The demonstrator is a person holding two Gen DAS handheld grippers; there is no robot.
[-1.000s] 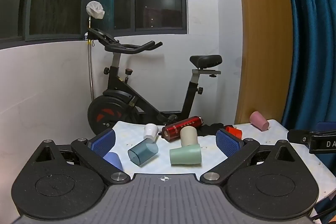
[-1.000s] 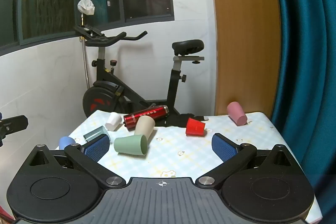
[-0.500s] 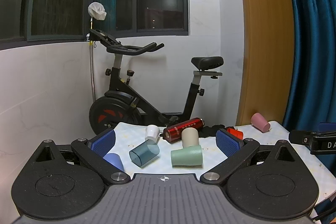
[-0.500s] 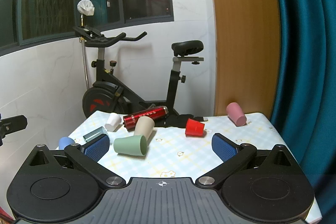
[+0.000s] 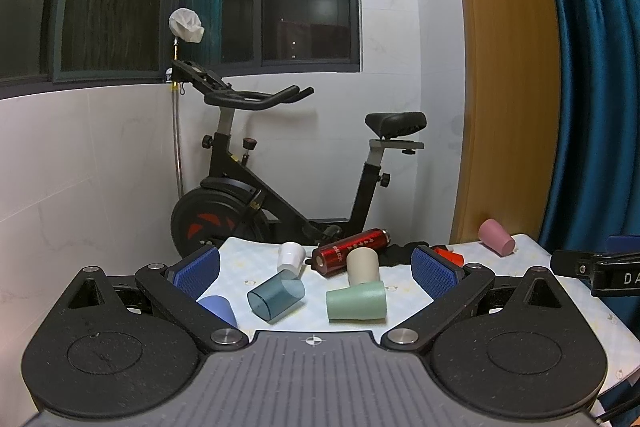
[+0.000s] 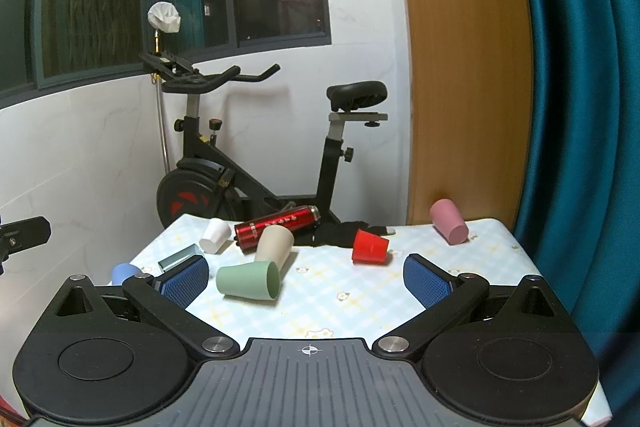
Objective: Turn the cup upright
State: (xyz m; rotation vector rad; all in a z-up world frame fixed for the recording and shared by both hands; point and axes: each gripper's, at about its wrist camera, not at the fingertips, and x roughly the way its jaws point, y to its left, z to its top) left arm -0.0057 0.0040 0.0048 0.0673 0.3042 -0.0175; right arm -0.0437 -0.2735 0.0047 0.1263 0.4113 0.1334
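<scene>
Several cups lie on their sides on a checked tablecloth [image 6: 360,303]. A green cup [image 5: 356,301] [image 6: 248,282] lies nearest, with a beige cup [image 5: 362,266] [image 6: 275,244] behind it. A teal clear cup [image 5: 276,297], a blue cup [image 5: 216,308], a white cup [image 5: 291,258], a red cup [image 6: 370,247] and a pink cup [image 6: 449,221] lie around. My left gripper [image 5: 316,267] is open and empty, above the table's near edge. My right gripper [image 6: 306,277] is open and empty, short of the green cup.
A red metal bottle [image 6: 276,227] lies on its side beside a black cloth [image 6: 340,229] at the table's back. An exercise bike [image 5: 280,187] stands behind the table by the white wall. A blue curtain [image 6: 580,107] hangs at the right.
Both grippers have drifted slightly; the cups sit a little lower and nearer in view. Nothing was taken hold of.
</scene>
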